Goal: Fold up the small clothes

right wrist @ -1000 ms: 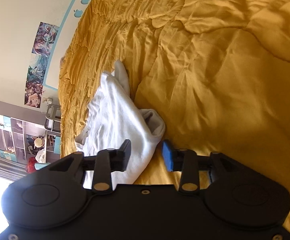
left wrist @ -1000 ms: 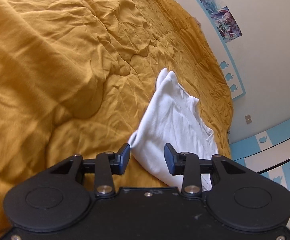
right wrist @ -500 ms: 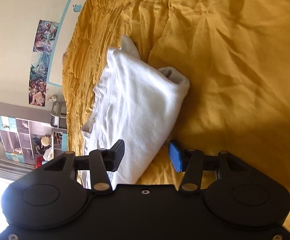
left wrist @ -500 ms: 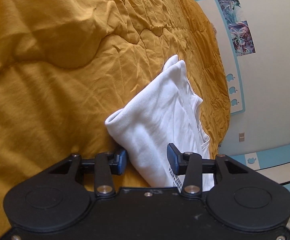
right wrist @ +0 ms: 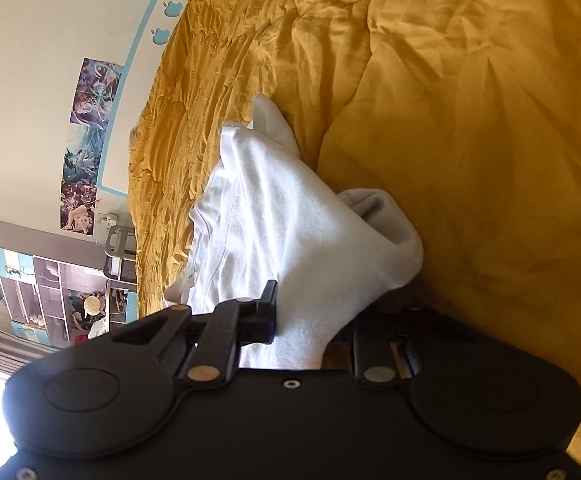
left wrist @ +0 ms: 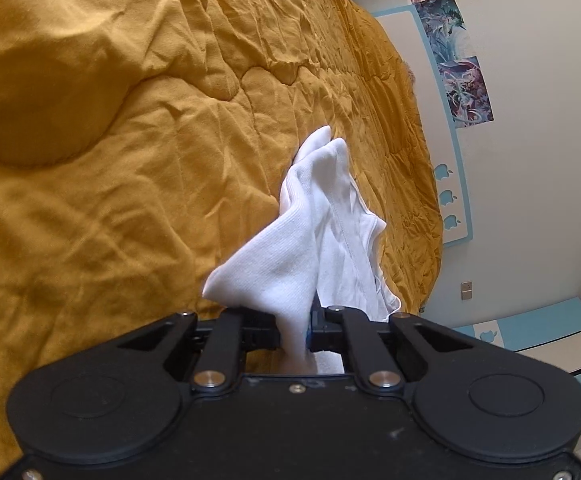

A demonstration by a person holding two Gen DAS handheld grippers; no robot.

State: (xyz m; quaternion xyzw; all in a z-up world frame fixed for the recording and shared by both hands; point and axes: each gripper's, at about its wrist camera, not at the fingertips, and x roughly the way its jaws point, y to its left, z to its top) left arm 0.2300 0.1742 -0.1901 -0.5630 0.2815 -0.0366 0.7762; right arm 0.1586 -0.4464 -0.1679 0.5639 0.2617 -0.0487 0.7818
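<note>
- The white garment (left wrist: 310, 240) lies partly folded on the mustard bedspread (left wrist: 130, 160), its near end lifted off the cover.
- The left gripper (left wrist: 294, 330) has just been closing and now pinches one near corner of the cloth between its pads.
- The right gripper (right wrist: 310, 320) has likewise just closed, clamping a thicker bunch at the other near corner.
- Risk: the left grip looks thin, so a quick lift could slip it free.
- Risk: uneven pulling may undo the folded layers or drag the bedspread.
</note>
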